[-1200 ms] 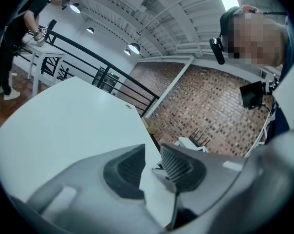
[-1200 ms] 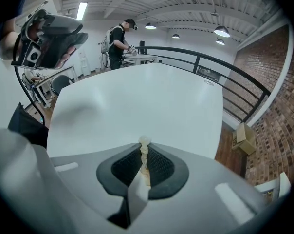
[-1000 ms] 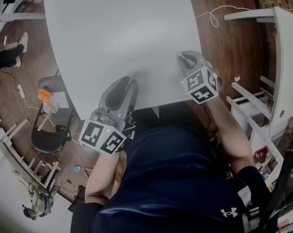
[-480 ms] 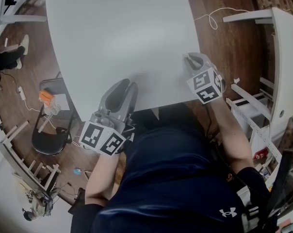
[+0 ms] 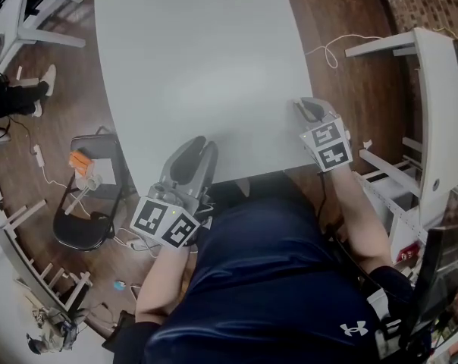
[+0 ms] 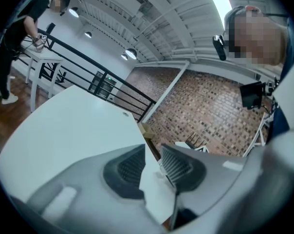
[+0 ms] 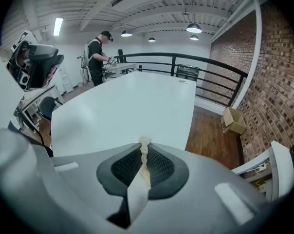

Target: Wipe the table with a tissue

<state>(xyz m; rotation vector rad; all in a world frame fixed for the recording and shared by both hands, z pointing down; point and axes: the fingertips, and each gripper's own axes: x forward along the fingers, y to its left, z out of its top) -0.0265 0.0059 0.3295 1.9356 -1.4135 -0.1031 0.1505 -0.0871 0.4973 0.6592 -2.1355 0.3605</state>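
The white table (image 5: 199, 59) fills the upper head view. My right gripper (image 5: 305, 105) hovers over its near right corner, shut on a thin strip of white tissue (image 7: 138, 191). The tissue's twisted tip pokes out past the right gripper (image 7: 144, 143) jaws. My left gripper (image 5: 202, 141) lies over the table's near edge, its jaws a little apart. In the left gripper view, white shows in the gap of the left gripper (image 6: 153, 152); I cannot tell if that is table or tissue.
A black chair (image 5: 85, 203) stands on the wood floor left of the table. A white rack (image 5: 441, 105) stands to the right, with a cable (image 5: 331, 40) on the floor. A person (image 7: 96, 55) works at a far table; a black railing (image 7: 205, 77) runs behind.
My right gripper has drifted right and toward me, to the table's near right corner. The left gripper has held its place at the near edge. The head view has shifted.
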